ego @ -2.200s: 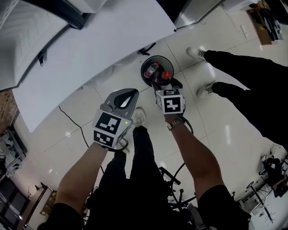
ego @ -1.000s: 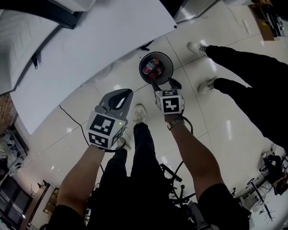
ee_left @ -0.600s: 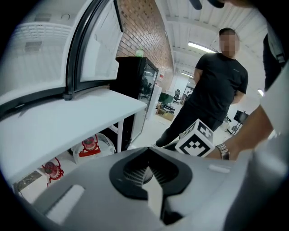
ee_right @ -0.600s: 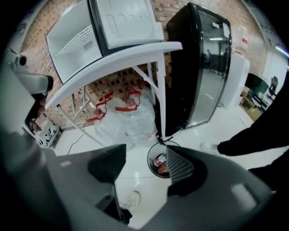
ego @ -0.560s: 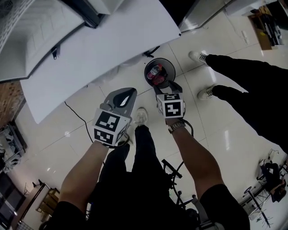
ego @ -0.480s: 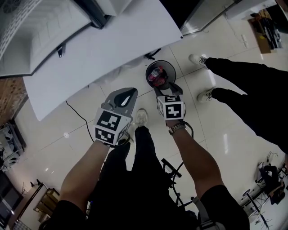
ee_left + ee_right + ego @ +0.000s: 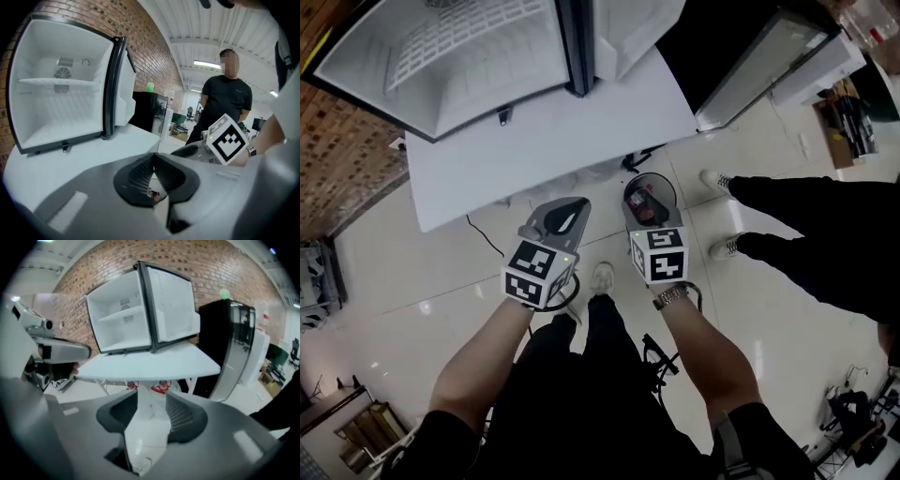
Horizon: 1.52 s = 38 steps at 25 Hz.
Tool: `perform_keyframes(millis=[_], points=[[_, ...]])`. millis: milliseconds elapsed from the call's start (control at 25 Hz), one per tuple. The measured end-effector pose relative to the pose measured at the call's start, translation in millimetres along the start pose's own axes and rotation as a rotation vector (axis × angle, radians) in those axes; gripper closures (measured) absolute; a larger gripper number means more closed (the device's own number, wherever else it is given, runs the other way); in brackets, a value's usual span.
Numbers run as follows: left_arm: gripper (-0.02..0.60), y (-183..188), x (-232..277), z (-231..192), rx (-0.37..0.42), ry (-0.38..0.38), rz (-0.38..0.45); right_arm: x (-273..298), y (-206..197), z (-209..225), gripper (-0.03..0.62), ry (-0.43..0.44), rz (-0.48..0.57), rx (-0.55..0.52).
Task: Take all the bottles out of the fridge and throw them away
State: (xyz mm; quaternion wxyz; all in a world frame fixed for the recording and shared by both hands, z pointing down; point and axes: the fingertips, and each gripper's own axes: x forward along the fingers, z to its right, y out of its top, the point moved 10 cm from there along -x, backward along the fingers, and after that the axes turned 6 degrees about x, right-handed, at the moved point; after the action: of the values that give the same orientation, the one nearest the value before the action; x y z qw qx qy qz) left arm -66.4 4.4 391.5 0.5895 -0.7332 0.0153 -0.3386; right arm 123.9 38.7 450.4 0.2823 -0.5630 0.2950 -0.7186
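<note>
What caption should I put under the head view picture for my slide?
Right gripper, jaws closing on nothing, at the floor bin of bottles; open fridge on the white table.

White fridge (image 7: 469, 56), white table (image 7: 553, 141), red-brown brick wall (image 7: 352, 159), cream floor tiles (image 7: 422, 272).

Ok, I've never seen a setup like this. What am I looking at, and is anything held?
No robot: a person holds a two-jaw gripper in each hand. One camera sits on their head, looking down; one rides on each gripper. The left gripper is shut and empty. The right gripper is closing with nothing between its jaws, aimed at a round black bin on the floor holding red-capped plastic bottles. On the white table stands a small white fridge, door open, no bottles visible inside. The black-trousered legs belong to a bystander.
</note>
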Motion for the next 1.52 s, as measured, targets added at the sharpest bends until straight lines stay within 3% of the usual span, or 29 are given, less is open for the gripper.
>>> perform_keyframes(millis=[200, 400, 760, 1040, 1520], points=[[0.578, 20.1, -61.6, -22.8, 0.002, 0.103, 0.091, -20.3, 54.9, -68.7, 0.407, 0.110, 0.108, -0.121], [0.578, 36.4, -121.3, -36.3, 0.008, 0.187, 0.164, -42.2, 95.4, -129.9, 0.454, 0.190, 0.190, -0.212], [0.578, 47.4, -185.1, -50.9, 0.010, 0.319, 0.263, -70.2, 144.3, -191.3, 0.531, 0.262, 0.309, -0.335], [0.578, 56.5, -203.4, -52.6, 0.025, 0.344, 0.303, -84.7, 162.6, -211.0, 0.591, 0.267, 0.361, -0.378], [0.578, 74.0, -205.1, -56.8, 0.079, 0.328, 0.324, -95.7, 179.0, -224.5, 0.591, 0.270, 0.389, -0.416]])
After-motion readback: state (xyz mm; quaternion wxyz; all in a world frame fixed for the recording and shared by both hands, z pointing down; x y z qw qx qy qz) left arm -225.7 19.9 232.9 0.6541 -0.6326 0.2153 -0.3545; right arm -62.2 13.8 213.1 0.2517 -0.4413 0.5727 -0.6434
